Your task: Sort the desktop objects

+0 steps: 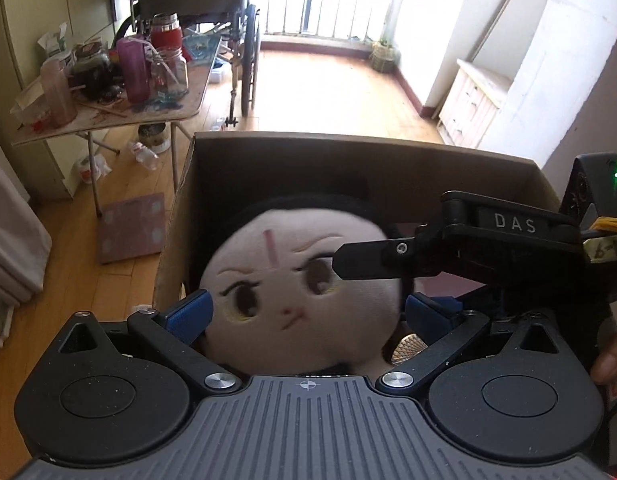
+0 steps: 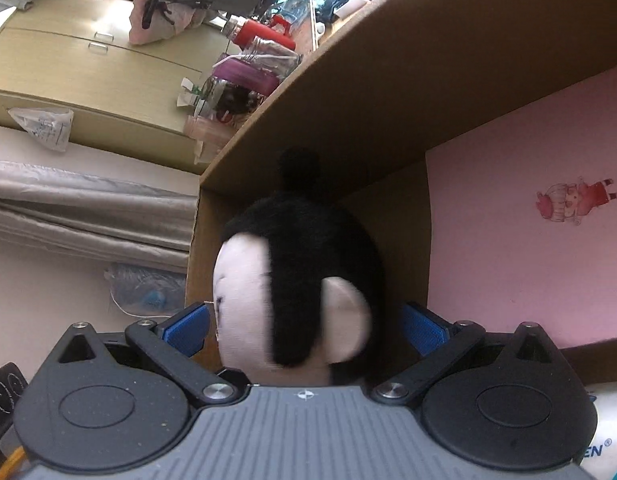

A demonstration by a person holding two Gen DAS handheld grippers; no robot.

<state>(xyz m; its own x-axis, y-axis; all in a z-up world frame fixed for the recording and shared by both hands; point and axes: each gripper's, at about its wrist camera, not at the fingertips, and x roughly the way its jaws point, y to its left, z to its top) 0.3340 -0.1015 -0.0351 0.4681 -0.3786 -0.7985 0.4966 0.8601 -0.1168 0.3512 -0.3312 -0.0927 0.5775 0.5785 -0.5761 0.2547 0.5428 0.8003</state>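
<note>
The plush doll sat inside the open cardboard box, its pale embroidered face turned toward the left hand-held gripper, whose blue pads stood wide on either side of the head; whether they pressed the fabric I could not tell, since the doll's lower half was hidden behind the gripper's grey body. A small gold, cross-hatched thing peeked out beside the doll's cheek, too cut off to name. From the right, a black finger of the other tool crossed in front of the doll's eye, its housing marked "DAS", and dark fingertips of the person's hand showed at the frame's edge. In the right wrist view the right hand-held gripper also stood wide, its blue pads flanking the doll's black-haired head seen side-on, with one ear and a topknot; contact was again hard to judge, and the image there was blurred. Behind the doll lay the box wall and a pink surface with a small cartoon sticker. Farther off stood a cluttered folding table with jars and a wheelchair.
</note>
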